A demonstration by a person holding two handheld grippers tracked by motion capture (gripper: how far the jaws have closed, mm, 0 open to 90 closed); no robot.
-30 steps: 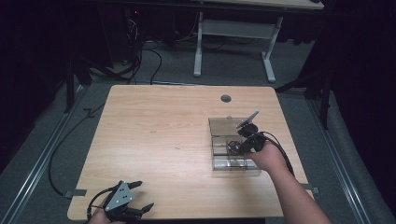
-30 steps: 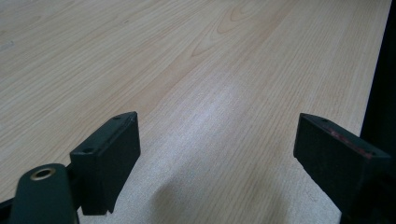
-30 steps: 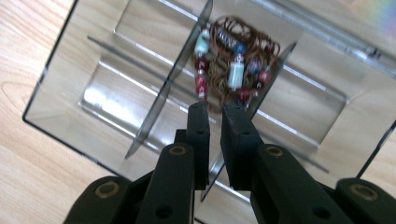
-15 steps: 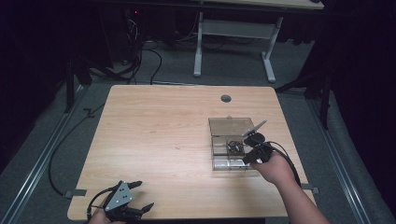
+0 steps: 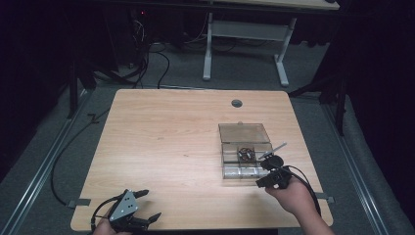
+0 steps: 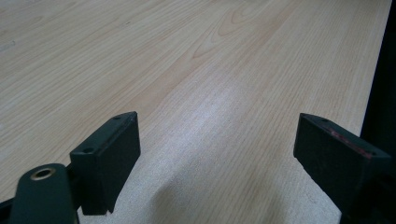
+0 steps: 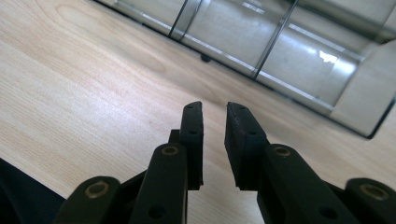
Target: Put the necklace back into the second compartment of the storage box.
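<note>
**Right Gripper Withdrawn From Compartment Box**

Since the earlier frames, the right gripper (image 5: 264,177) has been drawn back from above the clear compartment box (image 5: 244,151) toward the near desk edge, and its jaws have just been opening slightly. The left gripper (image 5: 147,208) has kept its place at the near-left corner of the desk (image 5: 166,132).

Present state:
- The box rests on the right half of the desk with its lid (image 5: 243,132) folded open toward the far side.
- A small dark item (image 5: 245,153) lies in the rear compartment. What it is cannot be told.
- The front compartments (image 7: 261,42) appear empty in the right gripper view.
- The right fingers (image 7: 194,135) stand narrowly apart with nothing between them, just in front of the box wall.
- The left fingers (image 6: 109,161) stand wide apart over bare desk, holding nothing.

Progress, as judged: the placing of an item in the box appears done. The lid is not yet closed, and closing it is probably the step that is left.
</note>
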